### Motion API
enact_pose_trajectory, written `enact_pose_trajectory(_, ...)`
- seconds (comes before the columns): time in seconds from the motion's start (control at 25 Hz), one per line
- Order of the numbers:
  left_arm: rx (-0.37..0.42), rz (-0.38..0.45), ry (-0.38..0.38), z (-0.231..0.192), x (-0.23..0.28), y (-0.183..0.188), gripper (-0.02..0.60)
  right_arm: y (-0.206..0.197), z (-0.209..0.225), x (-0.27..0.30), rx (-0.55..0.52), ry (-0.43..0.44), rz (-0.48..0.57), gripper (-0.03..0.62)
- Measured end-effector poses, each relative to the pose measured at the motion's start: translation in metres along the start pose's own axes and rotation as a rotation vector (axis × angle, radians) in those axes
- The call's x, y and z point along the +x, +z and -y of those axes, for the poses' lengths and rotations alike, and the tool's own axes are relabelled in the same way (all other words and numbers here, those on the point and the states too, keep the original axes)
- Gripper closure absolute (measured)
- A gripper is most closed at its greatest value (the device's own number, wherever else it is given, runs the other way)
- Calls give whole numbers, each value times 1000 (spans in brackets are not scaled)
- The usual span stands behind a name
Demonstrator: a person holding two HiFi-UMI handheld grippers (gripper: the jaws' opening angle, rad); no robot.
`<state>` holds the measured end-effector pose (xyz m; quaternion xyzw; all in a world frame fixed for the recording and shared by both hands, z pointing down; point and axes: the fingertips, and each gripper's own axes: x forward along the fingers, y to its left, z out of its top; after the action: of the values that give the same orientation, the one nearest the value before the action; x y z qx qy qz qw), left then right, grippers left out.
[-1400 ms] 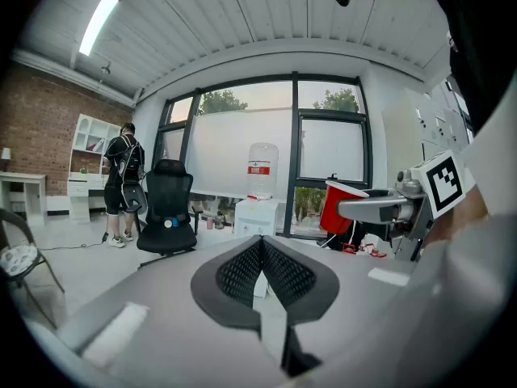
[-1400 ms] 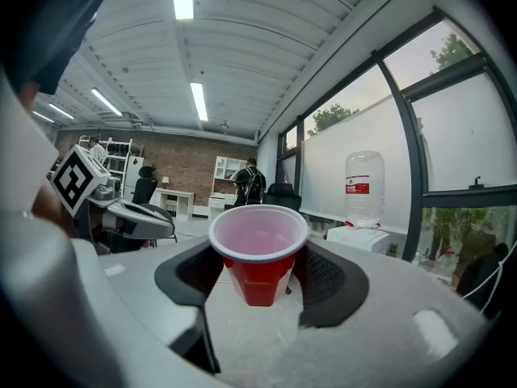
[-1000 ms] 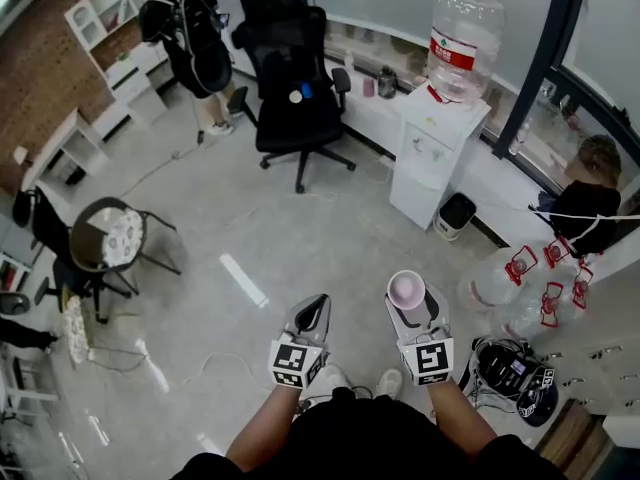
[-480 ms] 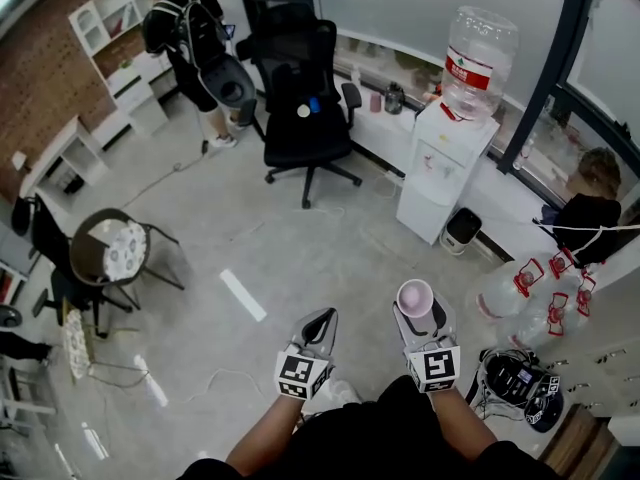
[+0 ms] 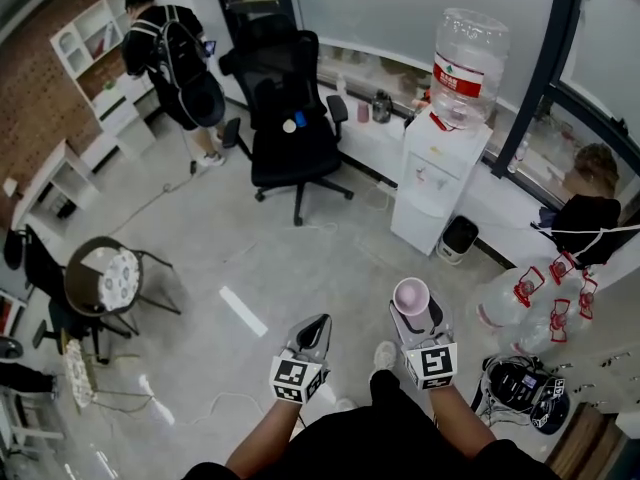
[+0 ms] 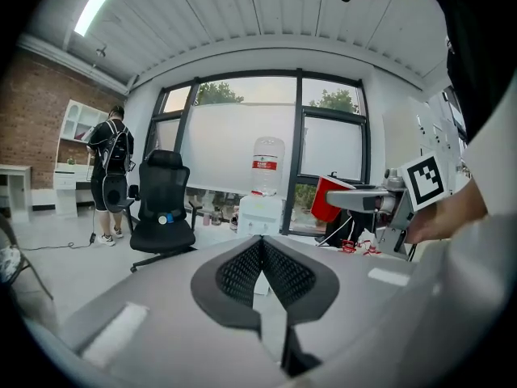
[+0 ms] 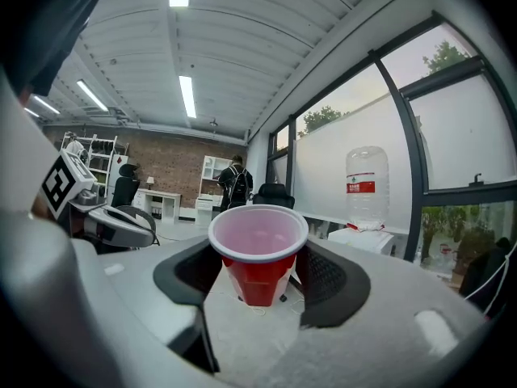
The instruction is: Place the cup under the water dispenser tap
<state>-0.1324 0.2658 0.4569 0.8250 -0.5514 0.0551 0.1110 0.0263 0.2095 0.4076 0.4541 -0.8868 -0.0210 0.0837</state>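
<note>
Grey office floor (image 5: 300,258) runs up to a window wall, where the water dispenser (image 5: 432,178) stands with a big bottle (image 5: 465,53) on top. Well left of the dispenser a person (image 5: 165,53) stands at white shelves (image 5: 95,43), and a black office chair (image 5: 290,118) sits between that person and the dispenser.

Nearer the camera, well short of the dispenser, the left claw (image 5: 318,320) is clenched on nothing, its jaws meeting at the tips. Just to its right, the right claw (image 7: 258,285) grasps the red cup (image 5: 410,294) by its sides, upright with its mouth up and apparently empty.

This looks like the carry step: the cup is in hand but well apart from the dispenser. The next move calls for closing that gap, keeping the cup upright, then lining it up below the tap on the dispenser's front.

Both forearms reach forward side by side, claws pointing nearly level toward the dispenser.
</note>
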Motion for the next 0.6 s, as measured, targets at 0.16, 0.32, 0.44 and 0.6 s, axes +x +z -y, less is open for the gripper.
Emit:
enact_pose_trajectory(0.16, 6, -9, -7, -11, 43, 12, 565, 1, 26, 35, 37, -2, -9, 310)
enact_pose_trajectory(0.32, -58, -8, -15, -24, 86, 36, 565, 6, 48, 73, 37, 28, 5, 310)
enact_pose_trajectory(0.44, -56, 16, -2, -35, 121, 51, 565, 9, 71, 94, 24, 42, 4, 310)
enact_pose_trajectory(0.6, -26, 15, 7, -44, 157, 58, 565, 4, 103, 114, 18, 39, -6, 310)
